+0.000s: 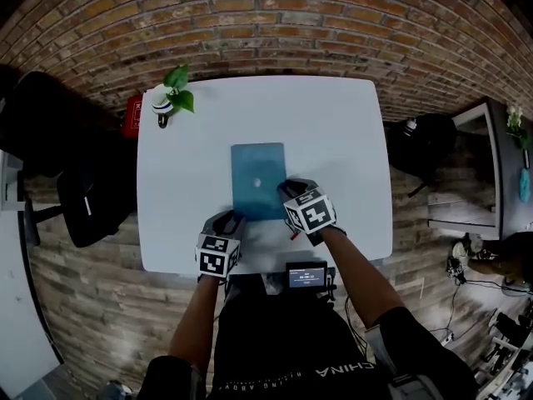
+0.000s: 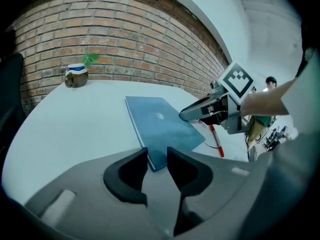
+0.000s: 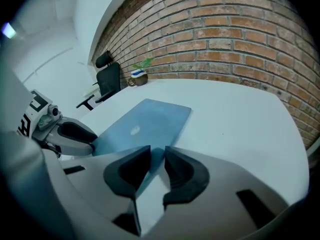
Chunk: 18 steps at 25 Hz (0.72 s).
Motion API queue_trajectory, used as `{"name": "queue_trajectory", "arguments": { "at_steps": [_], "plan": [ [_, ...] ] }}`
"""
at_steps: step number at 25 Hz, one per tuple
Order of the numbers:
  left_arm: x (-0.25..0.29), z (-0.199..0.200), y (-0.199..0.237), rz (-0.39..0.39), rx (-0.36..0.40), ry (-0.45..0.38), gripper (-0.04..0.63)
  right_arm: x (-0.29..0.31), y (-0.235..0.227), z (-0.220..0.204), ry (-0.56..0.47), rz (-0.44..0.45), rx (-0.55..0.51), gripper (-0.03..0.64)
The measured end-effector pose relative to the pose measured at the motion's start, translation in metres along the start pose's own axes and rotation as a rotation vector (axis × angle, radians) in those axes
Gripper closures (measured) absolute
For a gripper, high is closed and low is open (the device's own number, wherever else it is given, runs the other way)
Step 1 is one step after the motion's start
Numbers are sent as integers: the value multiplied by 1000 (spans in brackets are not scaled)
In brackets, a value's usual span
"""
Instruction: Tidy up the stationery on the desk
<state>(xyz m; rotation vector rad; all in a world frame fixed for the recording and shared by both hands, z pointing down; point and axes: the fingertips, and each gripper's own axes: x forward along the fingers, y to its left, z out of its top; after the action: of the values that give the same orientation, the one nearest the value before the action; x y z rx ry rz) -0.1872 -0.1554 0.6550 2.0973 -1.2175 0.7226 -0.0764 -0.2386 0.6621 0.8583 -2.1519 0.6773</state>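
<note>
Notebook handling looks like the step in hand. The blue notebook [image 1: 258,177] lies closed and flat on the white tabletop [image 1: 341,132], midway between the left and right edges and closer to the near edge. The left gripper [image 2: 156,165] points at its near-left corner. Its jaws are a narrow gap apart, with that corner showing between the tips, and they clamp nothing. The right gripper [image 3: 156,164] sits at the near-right corner, likewise narrowly parted, with the cover's edge visible through the gap. A red pen [image 2: 216,140] lies just beside the notebook's right side, toward the near edge, under the right gripper.

To do this well, I judge both tools should move the notebook evenly so it doesn't skew. The right one should also avoid rolling the pen off the near edge. Room is generous: the far half and the right side are open, with only a potted plant [image 1: 171,98] at the far-left corner.
</note>
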Motion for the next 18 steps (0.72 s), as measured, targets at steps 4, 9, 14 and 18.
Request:
{"name": "queue_trajectory", "arguments": {
  "at_steps": [4, 9, 14, 18],
  "plan": [
    [0, -2, 2, 1, -9, 1, 466, -1, 0, 2, 1, -5, 3, 522],
    [-1, 1, 2, -8, -6, -6, 465, 0, -1, 1, 4, 4, 39, 517],
    [-9, 14, 10, 9, 6, -14, 465, -6, -4, 0, 14, 13, 101, 457],
    [-5, 30, 20, -8, 3, -9, 459, -7, 2, -1, 12, 30, 129, 439]
  ]
}}
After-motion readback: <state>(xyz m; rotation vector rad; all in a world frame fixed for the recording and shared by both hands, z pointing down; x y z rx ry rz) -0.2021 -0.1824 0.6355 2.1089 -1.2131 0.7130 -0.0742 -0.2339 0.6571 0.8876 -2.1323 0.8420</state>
